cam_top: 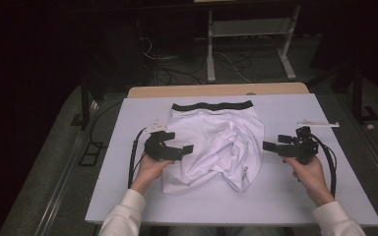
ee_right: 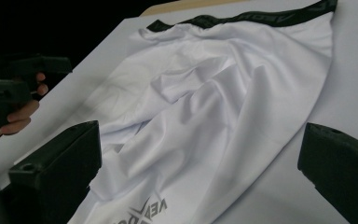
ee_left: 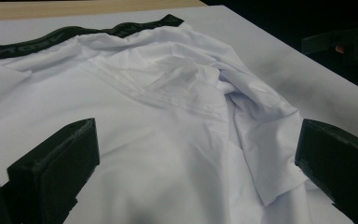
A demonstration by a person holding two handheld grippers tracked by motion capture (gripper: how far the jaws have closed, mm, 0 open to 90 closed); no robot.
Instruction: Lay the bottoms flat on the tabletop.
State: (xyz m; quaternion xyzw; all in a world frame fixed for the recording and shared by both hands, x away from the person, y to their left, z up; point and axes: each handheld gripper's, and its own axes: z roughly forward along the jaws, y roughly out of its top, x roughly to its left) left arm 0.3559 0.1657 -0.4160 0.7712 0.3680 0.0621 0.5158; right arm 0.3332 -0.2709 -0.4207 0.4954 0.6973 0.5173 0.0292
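Note:
White shorts [cam_top: 216, 145] with a black waistband [cam_top: 211, 105] lie crumpled on the white table top [cam_top: 285, 196], waistband at the far side. A grey logo [ee_right: 147, 212] shows on the fabric near the right gripper. My left gripper [cam_top: 179, 141] hovers at the garment's left edge, jaws wide open over the cloth [ee_left: 168, 140], holding nothing. My right gripper [cam_top: 275, 142] stands just off the garment's right edge, also open, and it faces the fabric [ee_right: 205, 112]. Each gripper view shows the other gripper farther off: the right gripper [ee_left: 340, 44] and the left gripper [ee_right: 14, 79].
A thin white strip [cam_top: 317, 124] lies on the table at the back right. A wooden edge [cam_top: 216, 90] borders the far side. Beyond it are floor cables [cam_top: 177, 73] and a white metal frame [cam_top: 248, 34]. Bare table surface lies in front of the shorts.

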